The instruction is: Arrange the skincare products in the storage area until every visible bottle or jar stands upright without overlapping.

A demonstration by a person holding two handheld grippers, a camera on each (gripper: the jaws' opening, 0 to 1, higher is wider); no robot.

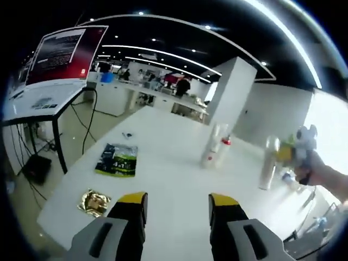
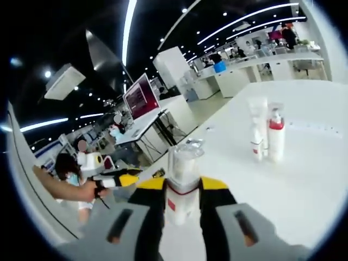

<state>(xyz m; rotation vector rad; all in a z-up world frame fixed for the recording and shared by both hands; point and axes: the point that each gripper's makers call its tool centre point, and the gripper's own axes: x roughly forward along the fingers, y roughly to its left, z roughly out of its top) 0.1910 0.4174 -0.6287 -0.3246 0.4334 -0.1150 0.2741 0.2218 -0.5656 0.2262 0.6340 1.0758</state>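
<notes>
Holding: my right gripper (image 2: 182,202) clamps a clear-capped bottle (image 2: 183,174) upright.
Left gripper (image 1: 178,209): wide, over the table (image 1: 163,163).
Standing: two bottles (image 1: 215,145).

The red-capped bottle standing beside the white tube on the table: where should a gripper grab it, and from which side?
Take the red-capped bottle around its white body below the cap, coming in level from its open side, away from the white tube. It stands upright and slim, with the tube close beside it, so the jaws probably fit best front to back rather than between the two.
</notes>
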